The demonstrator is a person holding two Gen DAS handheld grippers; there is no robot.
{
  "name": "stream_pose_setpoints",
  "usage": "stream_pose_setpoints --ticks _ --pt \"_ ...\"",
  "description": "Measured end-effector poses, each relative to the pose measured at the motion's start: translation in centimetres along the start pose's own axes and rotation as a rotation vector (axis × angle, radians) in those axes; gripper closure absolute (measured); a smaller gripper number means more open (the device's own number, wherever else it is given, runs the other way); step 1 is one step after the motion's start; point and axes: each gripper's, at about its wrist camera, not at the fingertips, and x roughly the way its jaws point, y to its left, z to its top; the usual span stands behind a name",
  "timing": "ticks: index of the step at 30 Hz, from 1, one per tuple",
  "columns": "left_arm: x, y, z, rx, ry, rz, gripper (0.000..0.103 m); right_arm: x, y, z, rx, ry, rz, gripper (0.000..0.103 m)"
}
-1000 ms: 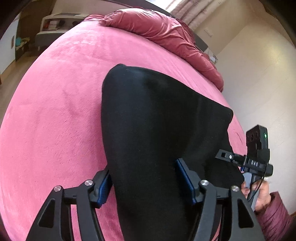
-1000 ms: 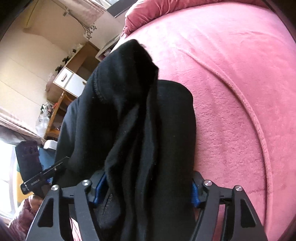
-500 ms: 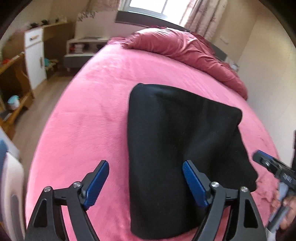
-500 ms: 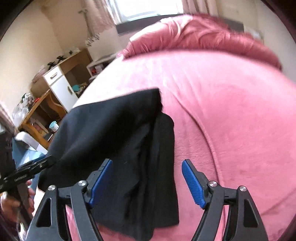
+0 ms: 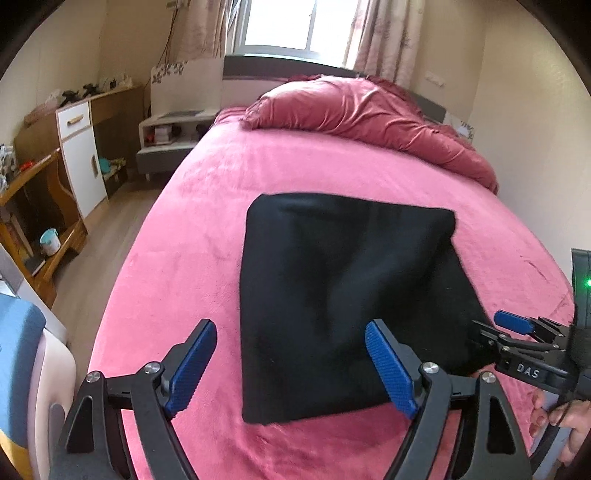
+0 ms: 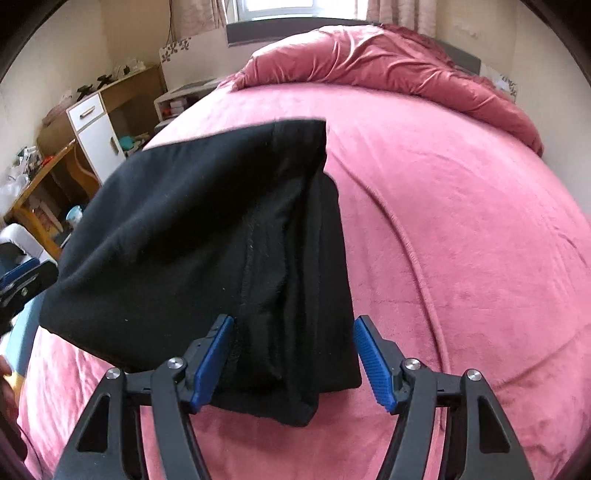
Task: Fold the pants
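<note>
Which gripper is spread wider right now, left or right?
The left gripper: its blue pads stand far apart, one over bare pink bedspread. The right gripper is narrower, its pads framing the black pants' near edge without pressing.

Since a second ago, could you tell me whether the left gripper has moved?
Yes. The left gripper has pulled back and up from the black pants, open and empty; the window now shows.

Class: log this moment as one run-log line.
pants: folded on bed | left gripper: open, empty | right gripper: open, empty
</note>
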Motion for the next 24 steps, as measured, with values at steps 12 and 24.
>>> stream_pose_setpoints --ticks 12,24 --pt "-6.0 -0.4 -2.3 0.004 -0.044 0.063 0.016 -5.5 3.9 -3.4 0.069 -0.080 -0.056 0.021" --pt "-9.3 0.0 -5.9 -0.030 -0.050 0.126 0.016 -8.8 5.8 -6.9 0.054 -0.117 -0.135 0.015"
